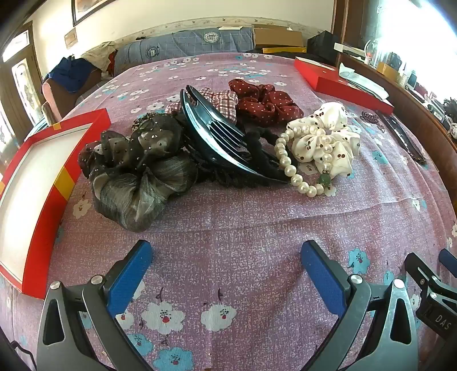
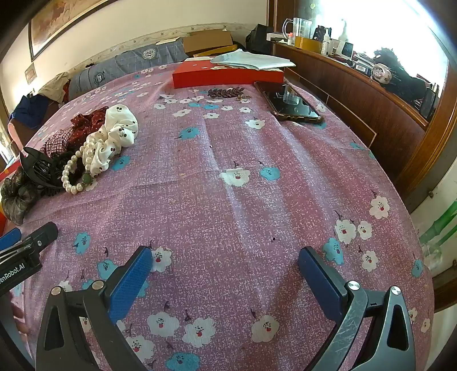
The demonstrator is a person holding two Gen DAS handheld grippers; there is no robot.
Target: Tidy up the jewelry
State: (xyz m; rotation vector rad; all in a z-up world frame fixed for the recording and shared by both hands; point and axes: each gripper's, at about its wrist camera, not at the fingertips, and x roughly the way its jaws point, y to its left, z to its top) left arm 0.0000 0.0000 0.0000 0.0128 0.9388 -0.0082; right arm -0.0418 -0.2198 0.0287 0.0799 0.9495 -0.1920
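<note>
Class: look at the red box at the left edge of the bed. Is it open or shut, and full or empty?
Open and, as far as visible, empty: the red box has no lid on it, and its white inside shows bare.

Purple floral bedspread (image 2: 257,177) covers the bed. Dark phone (image 2: 288,102) lies face up near its far right edge, w/ papers (image 2: 251,61) stacked beyond it. Cardboard box (image 2: 208,41) by the back wall, next to blue-grey folded bedding (image 1: 182,45). Clear measuring jug (image 2: 298,27) on the wooden ledge (image 2: 357,82) at right. Framed picture (image 2: 65,20) on wall.
</note>
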